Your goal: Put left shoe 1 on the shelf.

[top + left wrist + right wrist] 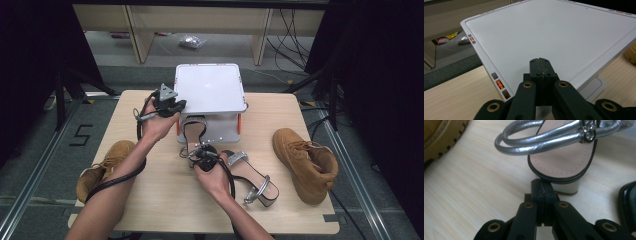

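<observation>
A white two-level rack stands at the back middle of the wooden table. My left gripper is shut and empty, its tip over the front left corner of the rack's top plate; the left gripper view shows my left gripper with its jaws pressed together. A silver-strapped sandal lies partly under the rack, heel toward me. My right gripper is shut just at that sandal's block heel; my right gripper holds nothing. A second silver sandal lies on its side right of my right hand.
One tan boot lies at the table's left edge and another stands at the right. Beyond the table are a grey floor, desk legs and cables. Bare tabletop stretches along the front edge.
</observation>
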`<state>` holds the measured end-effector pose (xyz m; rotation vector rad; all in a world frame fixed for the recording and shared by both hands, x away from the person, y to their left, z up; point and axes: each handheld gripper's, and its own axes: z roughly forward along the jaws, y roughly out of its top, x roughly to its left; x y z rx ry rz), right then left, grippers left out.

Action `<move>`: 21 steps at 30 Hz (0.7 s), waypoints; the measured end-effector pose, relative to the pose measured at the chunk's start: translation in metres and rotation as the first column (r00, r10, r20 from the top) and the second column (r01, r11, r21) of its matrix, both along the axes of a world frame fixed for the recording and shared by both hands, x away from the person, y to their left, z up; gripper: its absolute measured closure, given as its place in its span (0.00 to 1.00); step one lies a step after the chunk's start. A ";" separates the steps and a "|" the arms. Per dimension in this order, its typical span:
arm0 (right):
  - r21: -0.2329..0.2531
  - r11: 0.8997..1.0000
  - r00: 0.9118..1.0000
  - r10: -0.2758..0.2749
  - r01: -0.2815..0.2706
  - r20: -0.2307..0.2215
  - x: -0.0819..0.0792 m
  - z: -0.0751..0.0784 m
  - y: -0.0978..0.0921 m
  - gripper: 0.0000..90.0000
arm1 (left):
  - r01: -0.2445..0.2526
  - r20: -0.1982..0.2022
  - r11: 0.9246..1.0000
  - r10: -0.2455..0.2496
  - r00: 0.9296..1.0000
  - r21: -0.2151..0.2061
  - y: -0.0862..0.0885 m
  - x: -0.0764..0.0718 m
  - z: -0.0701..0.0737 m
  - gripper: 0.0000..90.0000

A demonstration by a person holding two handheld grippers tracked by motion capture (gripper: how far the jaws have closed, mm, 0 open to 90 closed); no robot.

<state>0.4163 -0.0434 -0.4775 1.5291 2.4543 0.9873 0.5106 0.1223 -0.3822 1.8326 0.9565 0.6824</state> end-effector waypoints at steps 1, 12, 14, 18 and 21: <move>0.000 1.000 1.000 -0.002 0.002 0.005 0.001 0.002 0.000 1.00 | 0.001 0.000 1.000 -0.001 1.000 0.001 0.000 0.000 0.000 1.00; -0.022 0.999 0.996 -0.046 0.048 0.078 0.026 0.015 0.006 1.00 | 0.003 -0.001 1.000 -0.003 1.000 0.003 -0.001 0.000 0.000 1.00; -0.031 0.999 0.995 -0.036 0.039 0.093 0.032 0.017 0.007 1.00 | 0.004 0.000 1.000 -0.004 1.000 0.006 -0.001 0.000 0.000 1.00; -0.030 0.998 0.991 -0.053 0.057 0.126 0.040 0.019 0.013 1.00 | 0.003 -0.004 1.000 -0.003 1.000 0.008 0.000 0.000 0.000 1.00; -0.053 0.997 0.985 -0.038 0.047 0.167 0.052 0.021 0.019 1.00 | 0.003 -0.002 1.000 -0.003 1.000 0.003 0.000 0.000 0.000 1.00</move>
